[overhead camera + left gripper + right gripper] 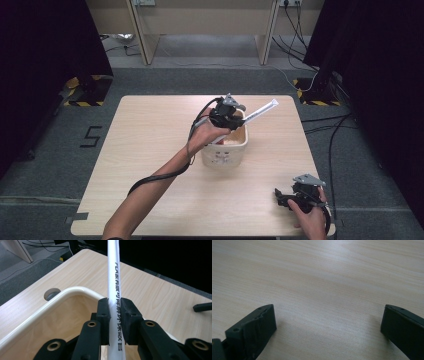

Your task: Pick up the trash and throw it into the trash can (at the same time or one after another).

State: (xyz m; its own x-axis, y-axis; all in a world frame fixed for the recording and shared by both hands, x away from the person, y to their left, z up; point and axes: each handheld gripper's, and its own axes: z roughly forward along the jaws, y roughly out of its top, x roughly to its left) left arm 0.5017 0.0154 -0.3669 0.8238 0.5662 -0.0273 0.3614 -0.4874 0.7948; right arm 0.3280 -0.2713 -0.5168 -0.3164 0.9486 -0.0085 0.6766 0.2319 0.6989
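Observation:
My left gripper (pixel 239 116) is held over a cream plastic bin (pixel 225 150) in the middle of the table and is shut on a long white paper-wrapped stick (pixel 262 110) with black printed characters. In the left gripper view the stick (pixel 113 277) runs up between the two black pads (pixel 103 315), which press on it from both sides, with the bin's rim (pixel 50 305) just below. My right gripper (pixel 281 196) rests low at the table's near right corner. Its jaws stand wide apart in the right gripper view (pixel 328 322), with bare wood between them.
The light wooden table (pixel 150 150) has a round cable hole (pixel 52 293) beside the bin. Something reddish lies inside the bin (pixel 231 141). Black curtains, cables and a desk frame stand beyond the table's far edge.

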